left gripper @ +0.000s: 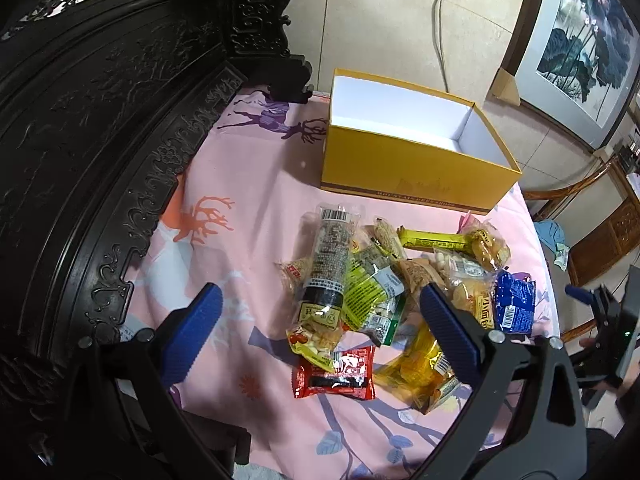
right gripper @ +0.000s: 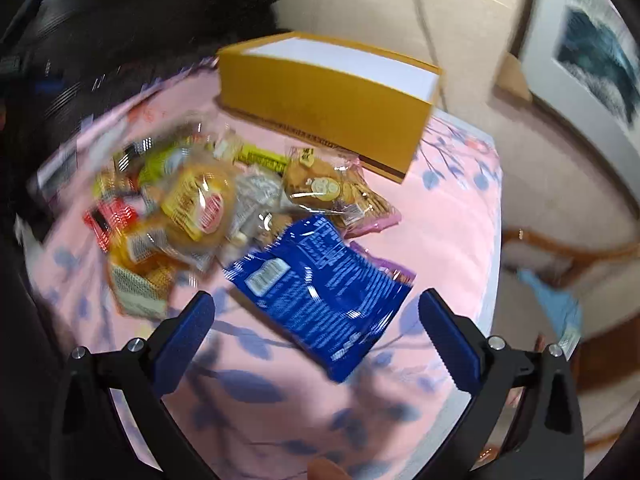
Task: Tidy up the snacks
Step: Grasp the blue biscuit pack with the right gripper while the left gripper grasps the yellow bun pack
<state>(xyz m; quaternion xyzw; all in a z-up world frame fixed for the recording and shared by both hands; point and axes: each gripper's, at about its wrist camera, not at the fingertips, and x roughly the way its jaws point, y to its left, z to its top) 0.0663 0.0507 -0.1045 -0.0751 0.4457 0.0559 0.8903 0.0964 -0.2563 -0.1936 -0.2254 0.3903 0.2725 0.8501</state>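
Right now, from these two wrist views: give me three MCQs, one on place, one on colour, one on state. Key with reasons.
1. Where does the blue packet lie?
A. inside the box
B. on the pink sheet, at the pile's edge nearest the right gripper
C. on the floor

2. What colour is the box outside?
A. yellow
B. red
C. green

3. How is the left gripper?
A. shut on a packet
B. open, holding nothing
C. out of view

Key: B, it lies flat on the sheet before the open fingers; A, yellow walls, white inside; B, fingers spread apart above the snack pile.
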